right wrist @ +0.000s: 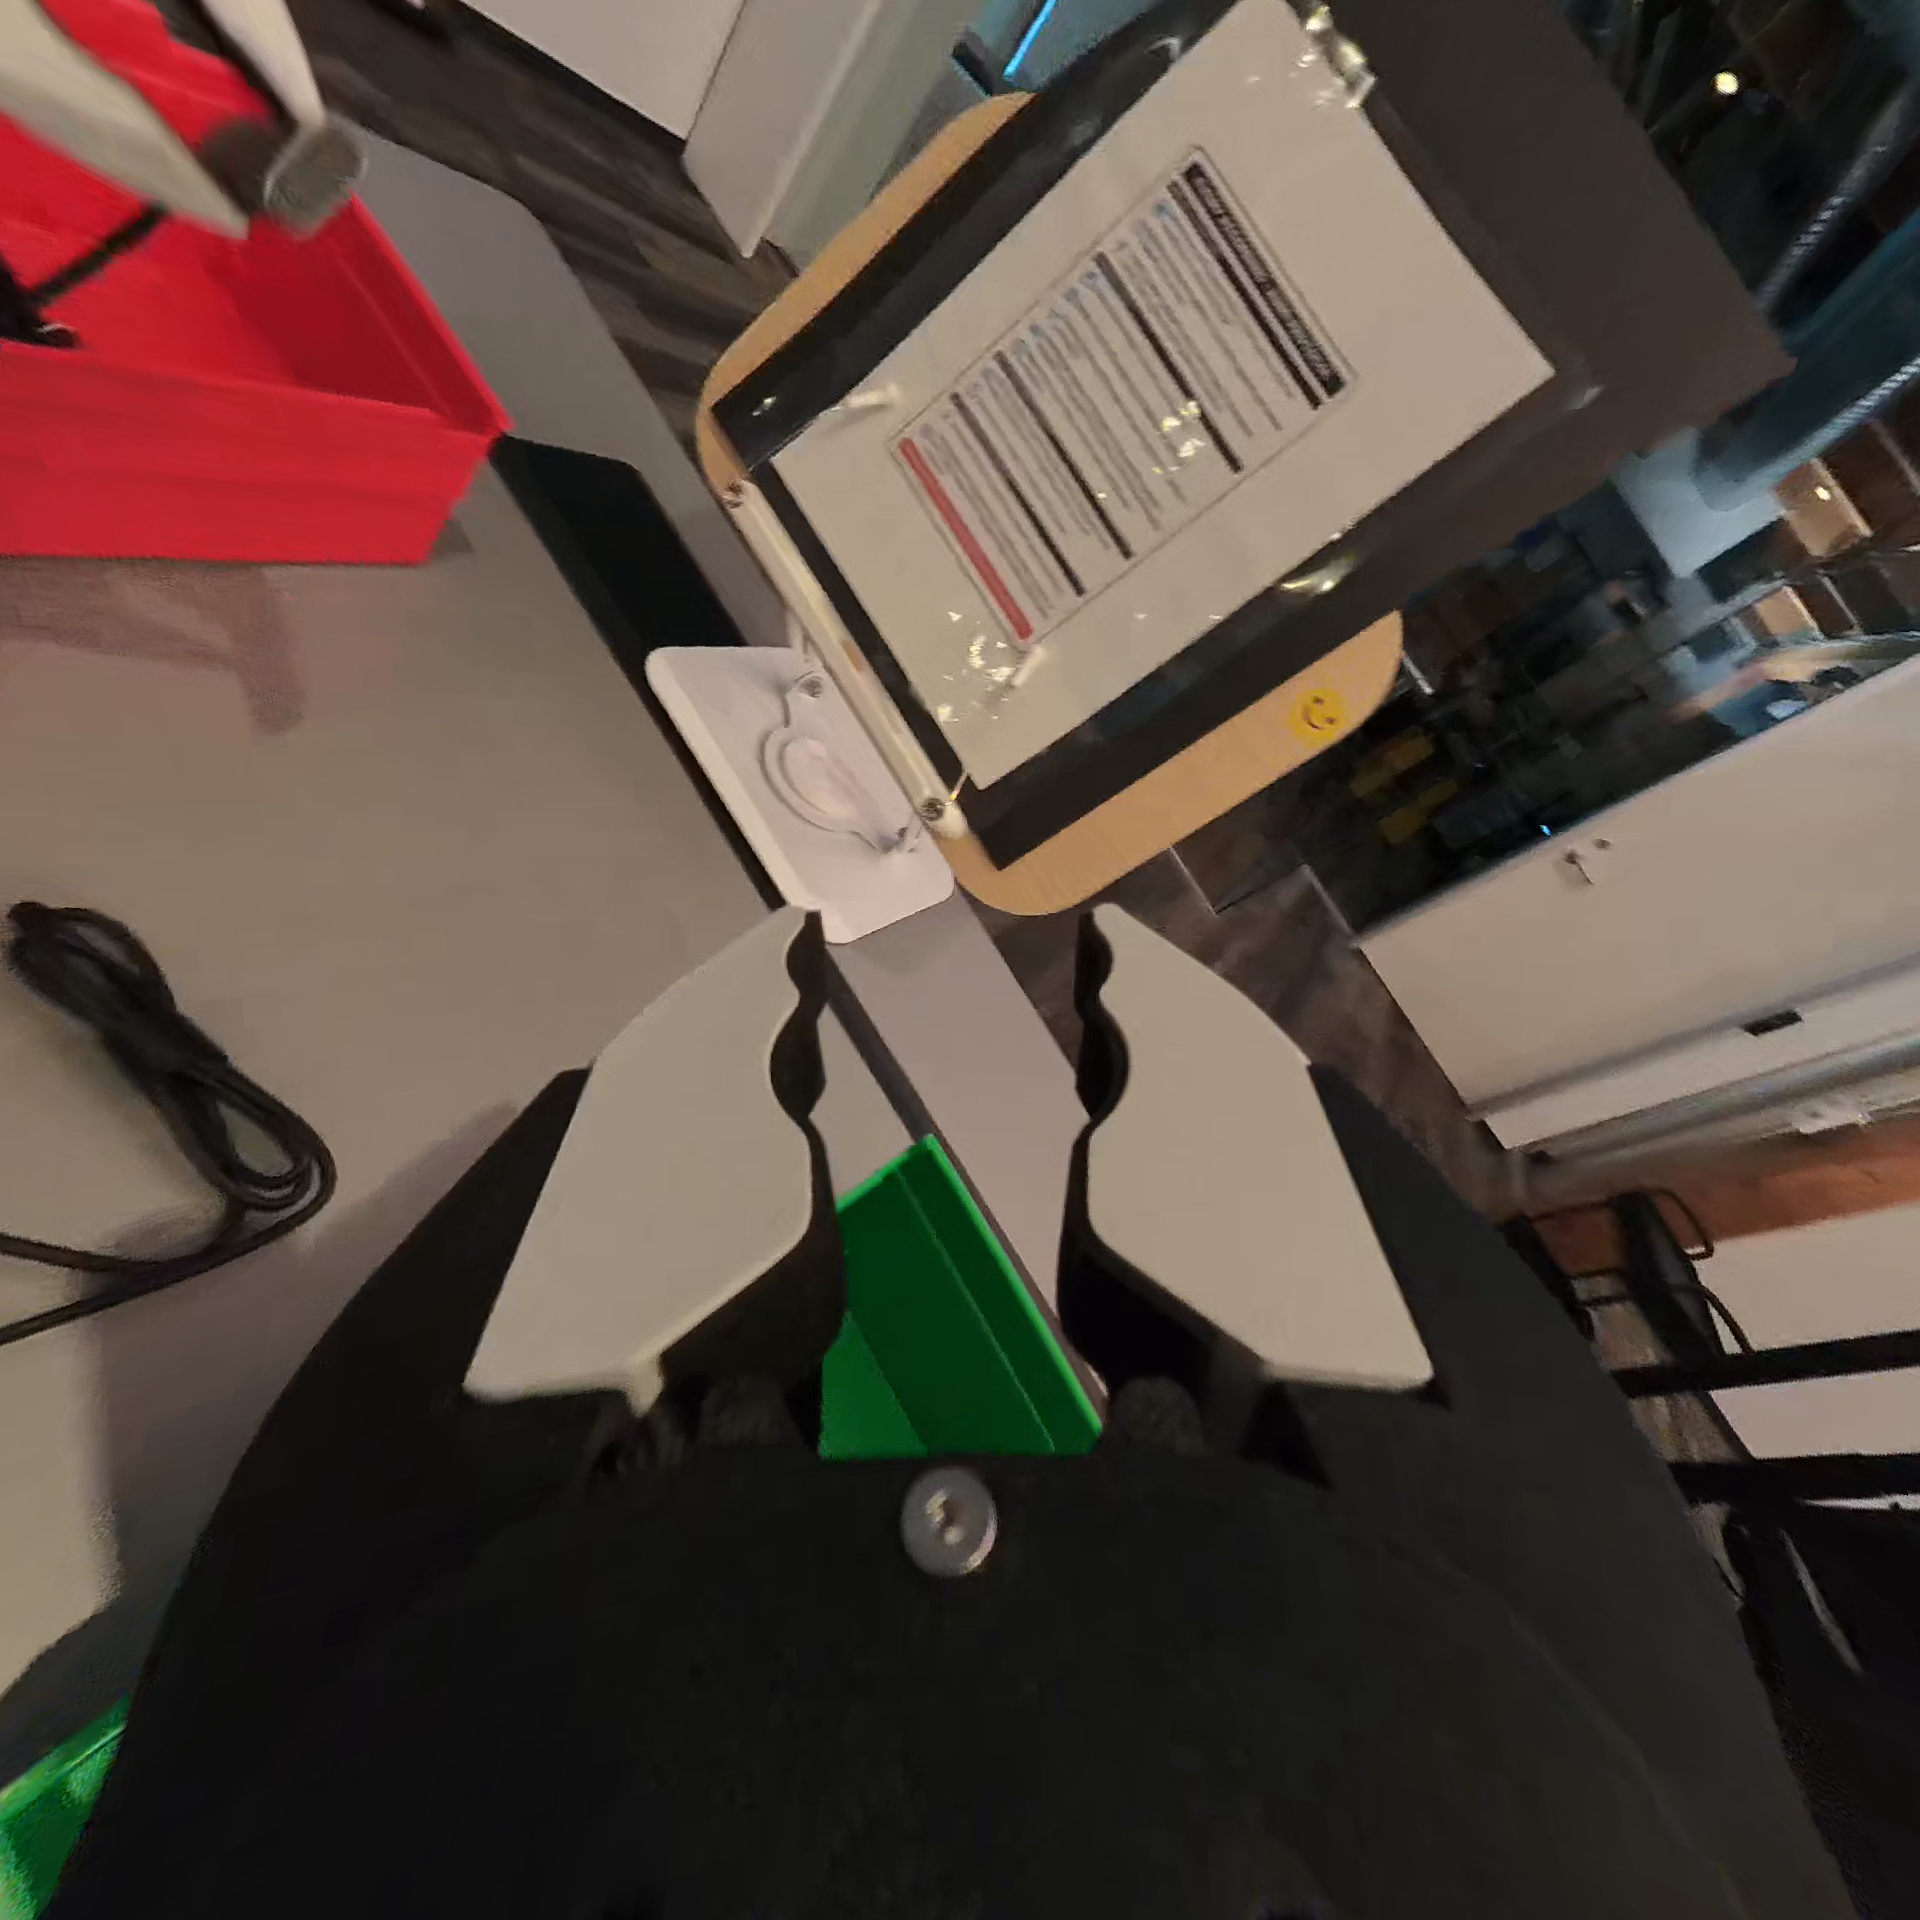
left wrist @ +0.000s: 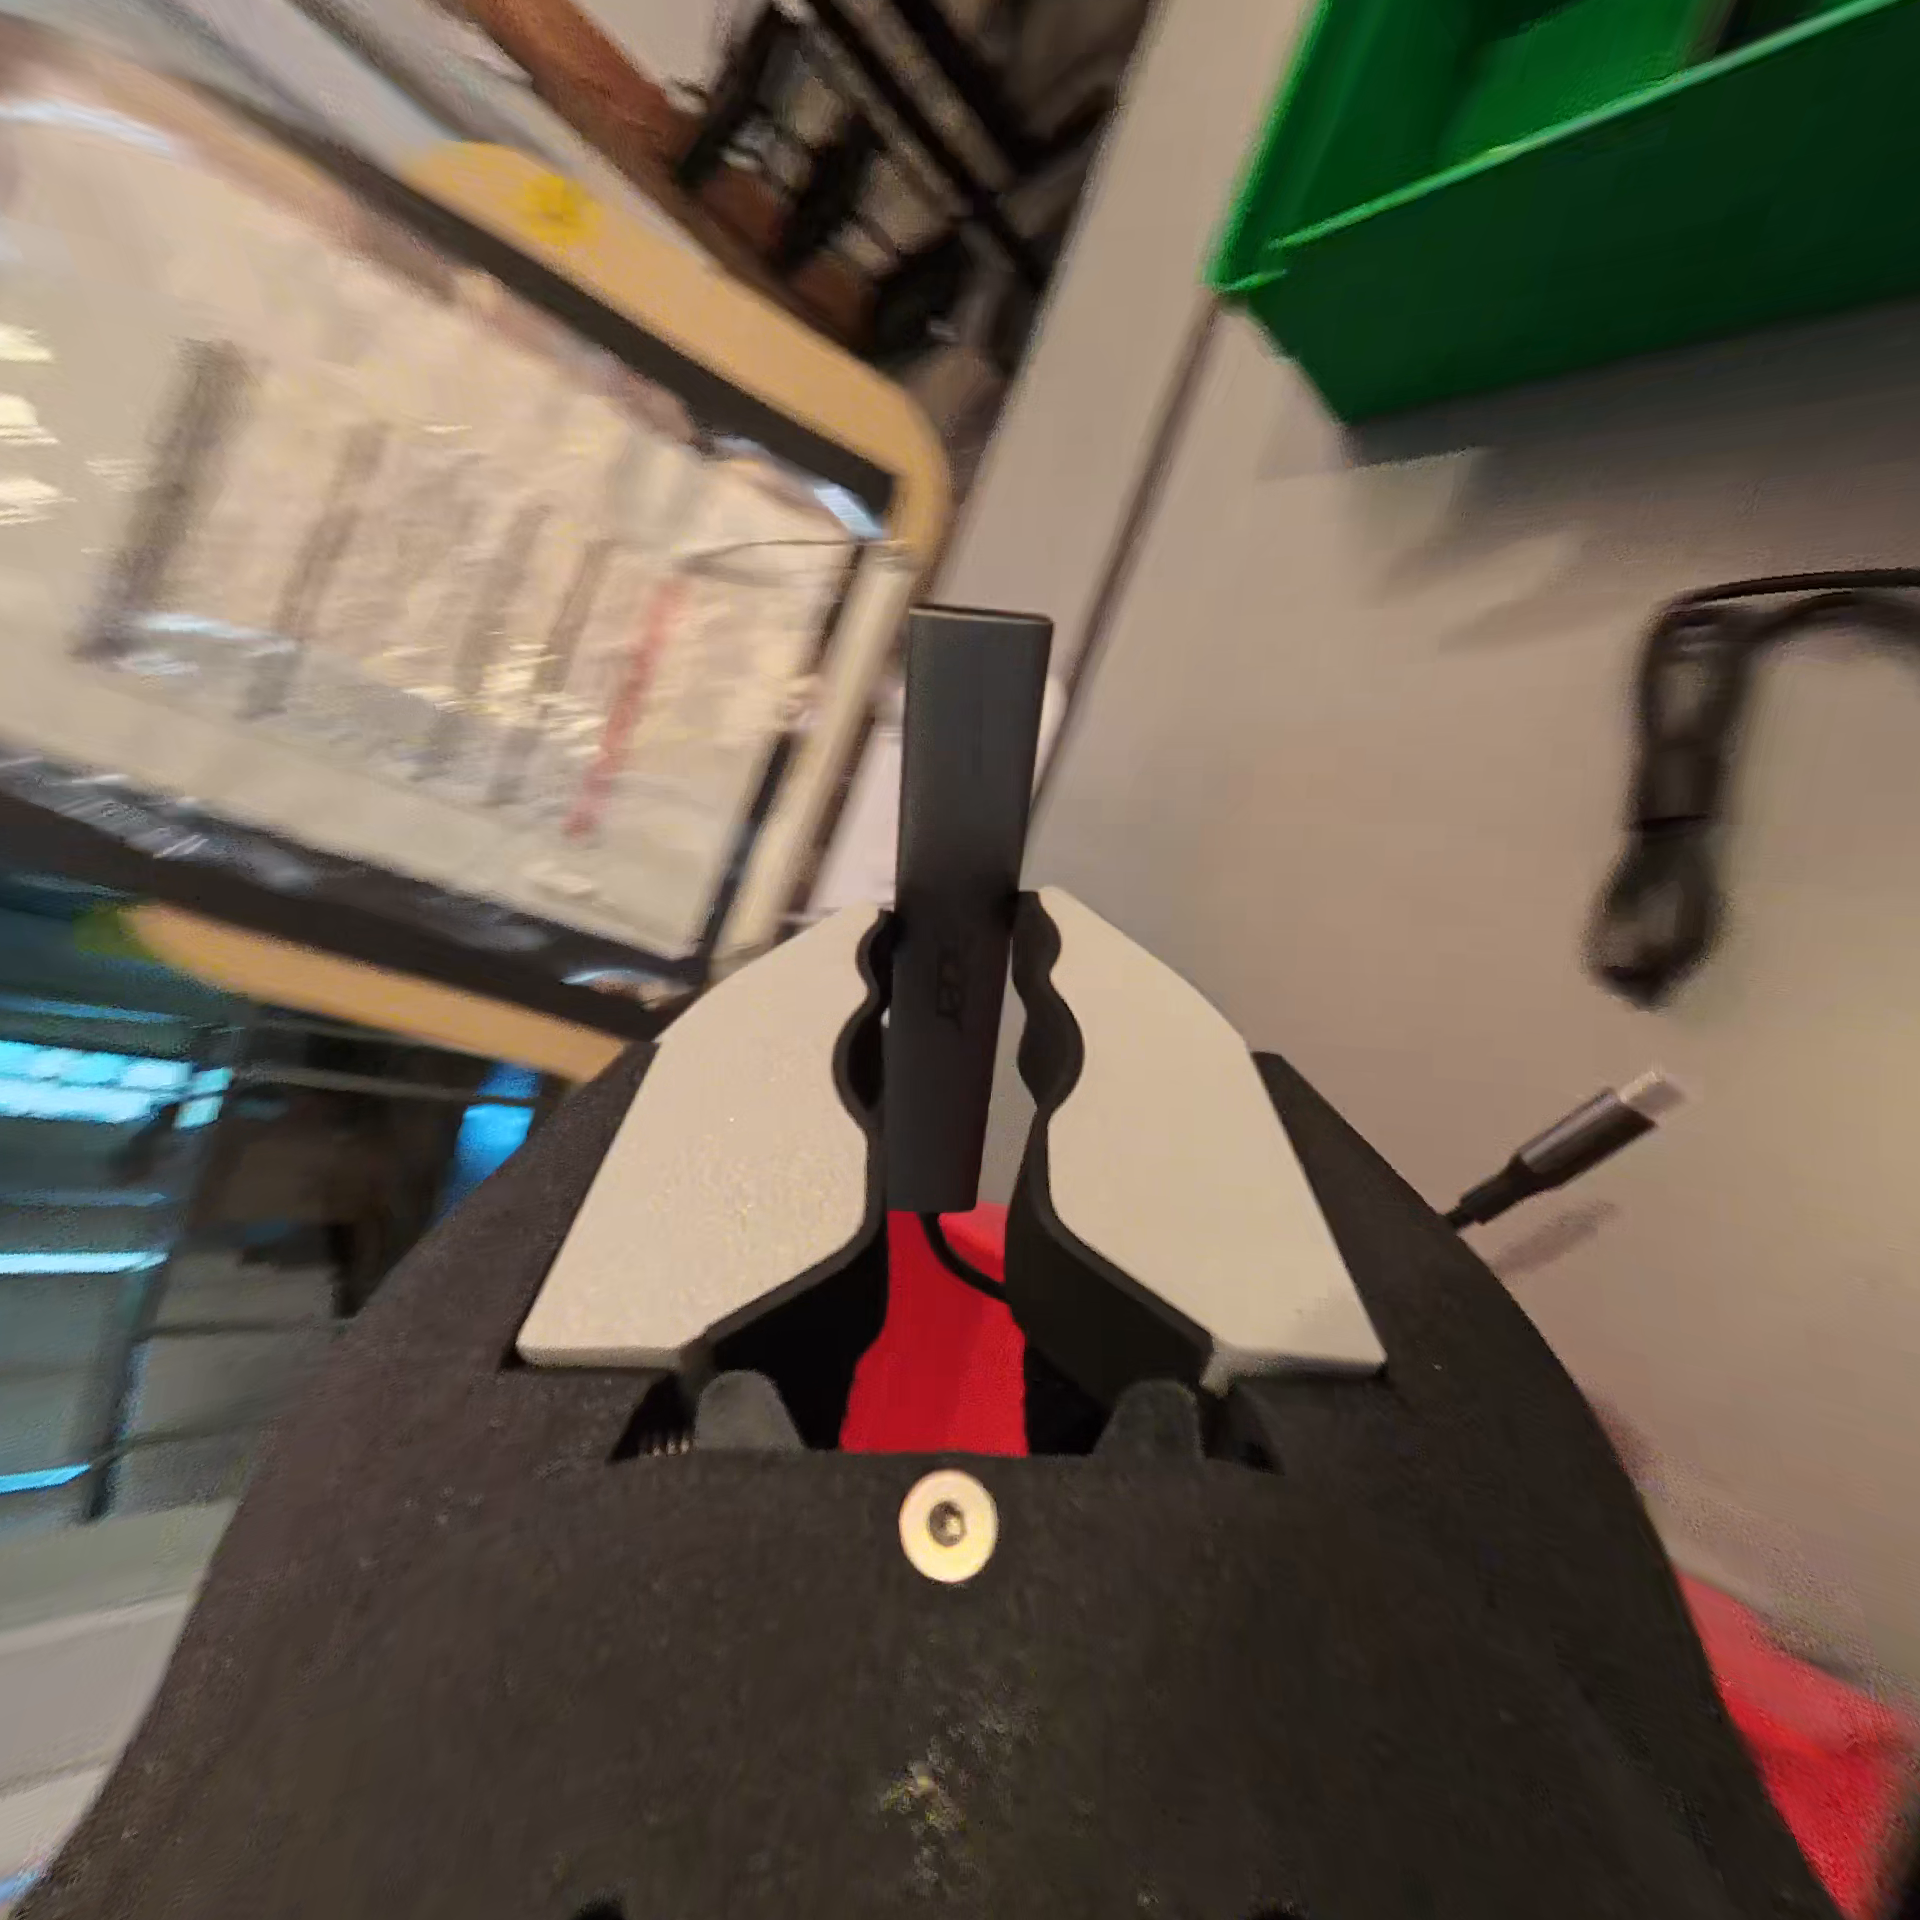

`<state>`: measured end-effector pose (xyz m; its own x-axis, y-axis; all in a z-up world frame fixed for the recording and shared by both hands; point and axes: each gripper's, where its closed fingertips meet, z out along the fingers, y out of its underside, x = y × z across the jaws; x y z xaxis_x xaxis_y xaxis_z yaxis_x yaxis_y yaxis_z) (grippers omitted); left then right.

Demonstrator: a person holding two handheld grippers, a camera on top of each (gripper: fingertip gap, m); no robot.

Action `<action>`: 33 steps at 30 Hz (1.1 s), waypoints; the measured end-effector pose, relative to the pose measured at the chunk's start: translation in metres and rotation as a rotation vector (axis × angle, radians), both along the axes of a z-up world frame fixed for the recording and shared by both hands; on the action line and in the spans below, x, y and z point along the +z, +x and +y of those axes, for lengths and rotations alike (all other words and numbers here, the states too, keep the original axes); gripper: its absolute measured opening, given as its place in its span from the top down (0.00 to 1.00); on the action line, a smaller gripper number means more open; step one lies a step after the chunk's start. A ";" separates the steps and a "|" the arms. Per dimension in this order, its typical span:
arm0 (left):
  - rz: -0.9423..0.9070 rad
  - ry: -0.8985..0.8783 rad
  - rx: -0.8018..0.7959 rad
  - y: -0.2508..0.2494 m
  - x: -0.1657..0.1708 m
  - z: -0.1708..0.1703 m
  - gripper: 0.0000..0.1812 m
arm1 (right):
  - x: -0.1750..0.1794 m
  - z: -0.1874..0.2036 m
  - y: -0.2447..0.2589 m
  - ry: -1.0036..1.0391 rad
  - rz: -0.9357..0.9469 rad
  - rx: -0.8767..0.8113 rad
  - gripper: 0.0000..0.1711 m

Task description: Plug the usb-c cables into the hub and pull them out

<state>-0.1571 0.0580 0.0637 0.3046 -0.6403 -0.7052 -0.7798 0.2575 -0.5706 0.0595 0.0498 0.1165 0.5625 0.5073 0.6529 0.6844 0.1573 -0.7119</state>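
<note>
In the left wrist view my left gripper (left wrist: pixel 951 914) is shut on a dark grey hub (left wrist: pixel 966 769). The hub points forward and stands out past the fingertips, with its thin lead trailing back between the fingers. A loose usb-c plug (left wrist: pixel 1600 1127) with a black cable lies on the grey table (left wrist: pixel 1351 935) to the right. A bundled black cable (left wrist: pixel 1662 810) lies farther off. In the right wrist view my right gripper (right wrist: pixel 940 935) is open and empty above the table edge. The left gripper with the hub end (right wrist: pixel 301 166) shows at the top left, and the bundled cable (right wrist: pixel 156 1060) lies at the left.
A green bin (left wrist: pixel 1610 229) stands at the table's far right and shows under my right gripper (right wrist: pixel 935 1320). A red bin (right wrist: pixel 239 416) sits beneath the left gripper. A white base plate (right wrist: pixel 810 790) holds a wooden board with a taped paper sheet (right wrist: pixel 1132 436) at the table edge. The gap from one gripper's tips to the other's is roughly 25 centimeters.
</note>
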 end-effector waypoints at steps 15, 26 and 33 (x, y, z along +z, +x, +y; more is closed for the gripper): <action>0.478 -0.352 -0.349 0.049 -0.182 -0.123 0.88 | -0.052 -0.002 -0.063 -0.192 -0.119 0.182 0.71; 0.426 0.193 -0.163 0.063 -0.125 -0.092 0.88 | -0.071 -0.042 -0.100 -0.417 -0.052 0.458 0.71; 0.504 0.047 -0.205 0.056 -0.161 -0.103 0.88 | -0.104 -0.058 -0.110 -0.542 -0.199 0.510 0.70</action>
<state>-0.1014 -0.0455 -0.0976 -0.2065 -0.6152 -0.7608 -0.8847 0.4495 -0.1233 -0.0502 -0.0086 0.0122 0.0708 0.9501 0.3039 0.7441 0.1527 -0.6504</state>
